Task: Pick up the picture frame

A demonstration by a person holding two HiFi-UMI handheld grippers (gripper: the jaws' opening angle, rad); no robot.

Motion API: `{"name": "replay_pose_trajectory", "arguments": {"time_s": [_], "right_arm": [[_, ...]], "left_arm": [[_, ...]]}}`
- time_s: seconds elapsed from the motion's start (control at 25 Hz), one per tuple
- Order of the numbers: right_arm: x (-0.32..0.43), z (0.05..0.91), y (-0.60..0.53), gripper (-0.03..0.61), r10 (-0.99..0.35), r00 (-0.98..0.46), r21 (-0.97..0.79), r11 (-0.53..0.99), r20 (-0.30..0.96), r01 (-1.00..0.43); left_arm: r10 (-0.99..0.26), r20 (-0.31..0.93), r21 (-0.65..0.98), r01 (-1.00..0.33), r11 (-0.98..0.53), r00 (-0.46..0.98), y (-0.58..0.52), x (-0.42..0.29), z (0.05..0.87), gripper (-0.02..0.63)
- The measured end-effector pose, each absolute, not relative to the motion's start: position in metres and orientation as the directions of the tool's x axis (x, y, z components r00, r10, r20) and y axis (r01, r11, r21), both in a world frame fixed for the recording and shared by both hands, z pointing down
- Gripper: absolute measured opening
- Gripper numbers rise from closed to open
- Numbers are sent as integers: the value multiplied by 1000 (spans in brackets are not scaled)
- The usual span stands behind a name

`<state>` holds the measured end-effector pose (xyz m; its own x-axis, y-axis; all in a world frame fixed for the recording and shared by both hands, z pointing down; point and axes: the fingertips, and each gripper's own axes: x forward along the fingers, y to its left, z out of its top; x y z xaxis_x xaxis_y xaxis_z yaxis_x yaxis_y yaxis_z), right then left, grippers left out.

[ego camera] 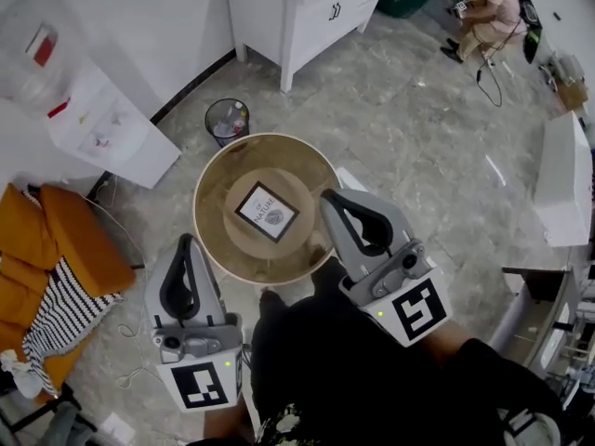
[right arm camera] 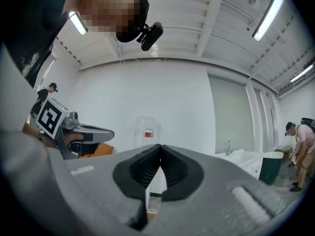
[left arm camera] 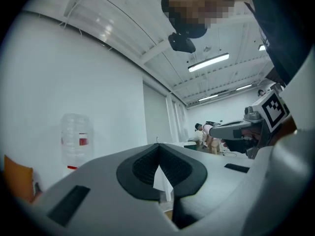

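Looking at how things lie, I'd say the actual pickup hasn't started. The picture frame (ego camera: 267, 212) is flat and face up in the middle of the round table (ego camera: 279, 156), and nothing is touching it. The left gripper (ego camera: 186, 242) hangs just off the table's near-left rim. The right gripper (ego camera: 328, 198) pokes in over the near-right rim, closer to the frame but clearly apart from it. Both have their fingers squeezed fully together on nothing: in each gripper view the ribbed pads (left arm camera: 145, 167) meet at the tip with only the room behind them. So pretty much everything is left, by my guess: open a gripper, get down to the frame, bite an edge, lift. The fiddly bit is probably that the frame lies flat, so no edge sticks up to grab.

Around the table there's a wire wastebasket (ego camera: 227, 119) just past its far-left side and a white cabinet (ego camera: 297, 7) further beyond. A water dispenser (ego camera: 93, 119) stands off to its left, orange cushions (ego camera: 56, 240) with a striped cloth (ego camera: 65, 309) lie near-left, and a person (ego camera: 488, 12) crouches way off past its far right. Nothing on the tabletop blocks the way to the frame.
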<state>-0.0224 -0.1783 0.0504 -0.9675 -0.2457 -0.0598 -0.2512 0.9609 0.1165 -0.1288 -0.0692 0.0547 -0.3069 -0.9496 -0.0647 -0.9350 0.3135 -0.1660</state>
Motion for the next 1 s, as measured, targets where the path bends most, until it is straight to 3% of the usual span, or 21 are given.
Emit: {"name": "replay_pose_trajectory", "arguments": {"time_s": [0.44, 1.0], "right_arm": [[-42, 82, -264, -5, 23, -999, 82, 996, -39, 19], [-104, 168, -247, -3, 282, -955, -44, 959, 97, 279]], "left_arm": [[-831, -16, -112, -825, 553, -555, -134, -107, 90, 12], [-677, 77, -39, -681, 732, -732, -118, -133, 150, 14]]}}
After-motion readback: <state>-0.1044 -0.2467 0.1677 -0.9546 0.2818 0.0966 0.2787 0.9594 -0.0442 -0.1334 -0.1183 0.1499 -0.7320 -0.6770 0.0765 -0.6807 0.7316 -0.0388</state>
